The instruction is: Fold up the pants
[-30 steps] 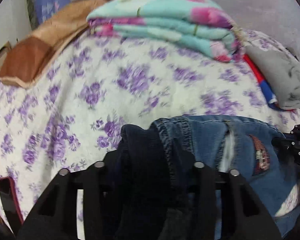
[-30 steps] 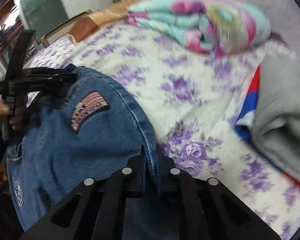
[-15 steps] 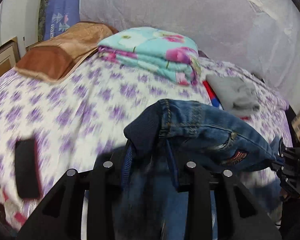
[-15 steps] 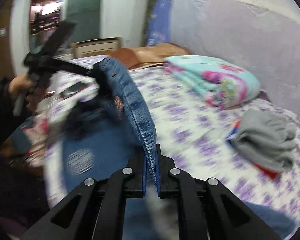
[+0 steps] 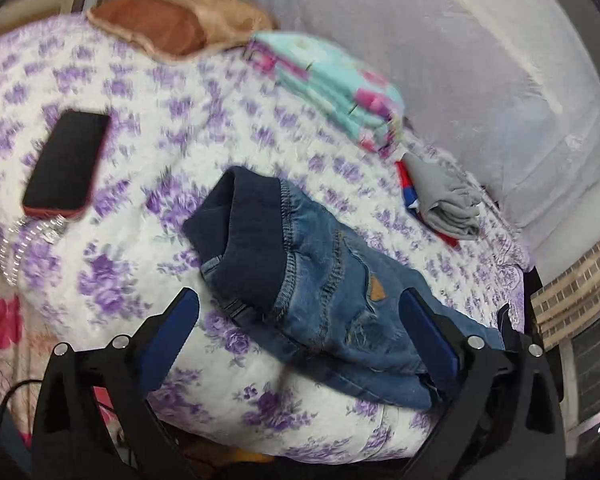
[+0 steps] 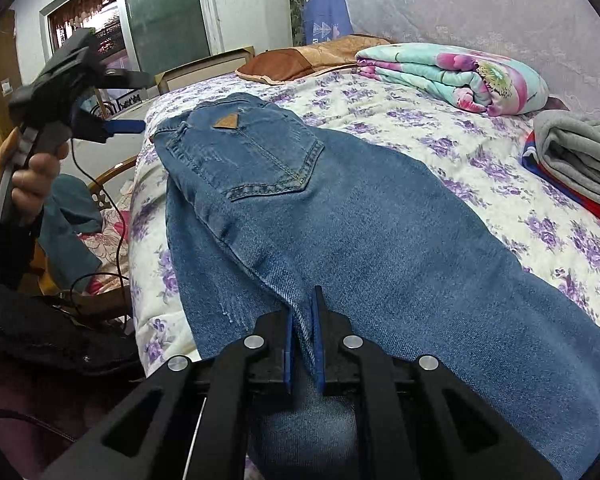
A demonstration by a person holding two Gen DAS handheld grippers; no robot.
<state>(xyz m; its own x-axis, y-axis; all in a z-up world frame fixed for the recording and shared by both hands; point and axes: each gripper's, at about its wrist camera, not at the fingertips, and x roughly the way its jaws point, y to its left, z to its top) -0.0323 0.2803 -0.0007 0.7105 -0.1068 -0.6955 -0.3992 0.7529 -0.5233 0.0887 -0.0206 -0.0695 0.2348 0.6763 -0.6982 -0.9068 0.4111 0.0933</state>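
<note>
Jeans (image 6: 340, 208) — flat on floral bedspread (image 6: 440, 128), back pocket up. R gripper (image 6: 302, 344) clamped on a leg fold; L gripper (image 5: 300, 320) spread wide, holding nothing, above waistband. Folded blanket (image 6: 456, 76) behind jeans; grey garment (image 6: 580, 156) to their right; phone (image 5: 66, 164) left.

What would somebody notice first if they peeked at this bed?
Probably the blue denim jeans stretched along the near side of the purple-flowered bedspread, with the right gripper pinching a fold of the denim while the left gripper hangs wide open above the waistband end. Next, the bright turquoise-and-pink folded blanket at the bed's far side by the wall, and the black phone lying flat on the bedspread.
</note>
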